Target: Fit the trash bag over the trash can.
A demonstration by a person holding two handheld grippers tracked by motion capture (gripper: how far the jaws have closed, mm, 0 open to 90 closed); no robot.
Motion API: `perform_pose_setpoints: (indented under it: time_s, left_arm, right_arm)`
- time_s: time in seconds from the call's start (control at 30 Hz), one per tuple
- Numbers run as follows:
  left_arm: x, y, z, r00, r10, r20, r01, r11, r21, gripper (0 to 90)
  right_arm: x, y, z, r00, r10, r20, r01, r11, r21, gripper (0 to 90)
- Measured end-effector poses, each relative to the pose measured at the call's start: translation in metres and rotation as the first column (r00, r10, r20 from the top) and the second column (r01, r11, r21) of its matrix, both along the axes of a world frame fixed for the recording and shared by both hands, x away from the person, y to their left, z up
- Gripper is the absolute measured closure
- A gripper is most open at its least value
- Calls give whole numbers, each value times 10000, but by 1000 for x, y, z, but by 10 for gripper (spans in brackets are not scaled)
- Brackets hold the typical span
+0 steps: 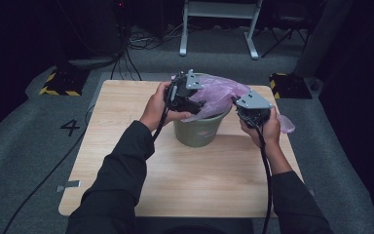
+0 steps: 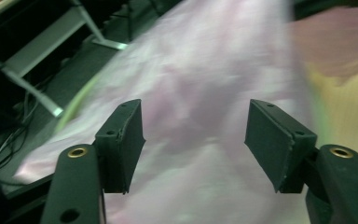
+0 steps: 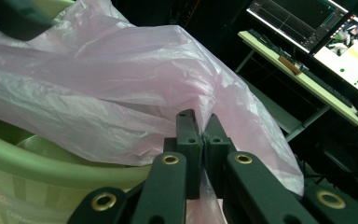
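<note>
A green bucket (image 1: 198, 131) stands in the middle of the wooden table (image 1: 175, 175). A thin pink plastic bag (image 1: 219, 95) lies over its mouth and spills to the right. My left gripper (image 1: 197, 105) is at the bucket's left rim; in its own view the left gripper (image 2: 196, 140) has its jaws wide apart, with blurred pink bag (image 2: 200, 84) film beyond them and nothing pinched. My right gripper (image 1: 238, 108) is at the bucket's right rim. In its own view the right gripper (image 3: 204, 126) is shut on a fold of the bag (image 3: 121, 79) above the bucket rim (image 3: 51, 165).
Grey carpet surrounds the table, with a black cable (image 1: 44, 180) trailing off to the left. A white table frame (image 1: 219, 24) stands behind. A desk with lit monitors (image 3: 326, 32) stands beyond the bag in the right gripper view.
</note>
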State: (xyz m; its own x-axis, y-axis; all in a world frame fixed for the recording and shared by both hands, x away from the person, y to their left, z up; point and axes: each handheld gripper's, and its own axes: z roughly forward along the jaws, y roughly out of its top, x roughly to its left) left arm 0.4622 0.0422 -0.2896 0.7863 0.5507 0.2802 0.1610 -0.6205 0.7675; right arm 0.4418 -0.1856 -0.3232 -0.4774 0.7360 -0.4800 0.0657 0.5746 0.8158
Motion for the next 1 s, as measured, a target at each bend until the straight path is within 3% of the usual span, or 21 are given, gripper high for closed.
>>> perform_pose_setpoints:
  time_s: [0.1, 0.23, 0.27, 0.33, 0.37, 0.4, 0.5, 0.57, 0.63, 0.73, 0.9, 1.0]
  left_arm:
    - [-8, -11, -3, 9983, -512, -279, 517, 9985, 164, 316]
    - [-8, -25, -11, 9998, -217, -42, 219, 9965, 810, 308]
    - [-7, -27, -13, 10000, -50, 67, 43, 9959, 902, 359]
    - [-4, -27, -14, 9995, 59, 303, -98, 9917, 1282, 553]
    - [-1, -27, -15, 9993, 100, 359, -151, 9894, 1443, 589]
    - [1, -28, -16, 9991, 110, 415, -173, 9880, 1536, 701]
    - [10, -31, -20, 9995, 229, 235, -273, 9782, 2057, 753]
    - [14, -31, -22, 9997, 209, 158, -237, 9784, 2052, 819]
    - [16, -27, -23, 9999, 104, 96, -120, 9834, 1813, 889]
    - [18, -19, -23, 9999, -123, -21, 125, 9900, 1406, 898]
    - [21, -11, -23, 9994, -109, -339, 141, 9953, 956, 899]
    - [21, -9, -24, 9992, -21, -390, 54, 9964, 842, 899]
  right_arm:
    - [-2, 0, -1, 9998, 153, -90, -152, 9998, 119, 888]
    - [-4, -2, 0, 9993, 322, -164, -317, 9990, 310, 888]
    - [-4, -3, 0, 9991, 377, -174, -370, 9986, 367, 887]
    - [-6, -5, 1, 9988, 463, -173, -454, 9978, 478, 885]
    - [-7, -5, 1, 9985, 507, -187, -497, 9975, 504, 884]
    - [-9, -6, 2, 9980, 594, -207, -581, 9966, 587, 882]
    - [-12, -7, 4, 9974, 696, -170, -684, 9954, 668, 876]
    - [-15, -6, 5, 9964, 834, -122, -824, 9943, 675, 863]
    - [-19, -5, 7, 9953, 963, -60, -958, 9936, 606, 831]
    - [-23, -5, 7, 9944, 1055, 6, -1053, 9926, 611, 789]
    - [-28, -11, 5, 9932, 1167, 2, -1162, 9891, 909, 632]
    - [-32, -16, -1, 9903, 1377, -200, -1354, 9867, 903, 472]
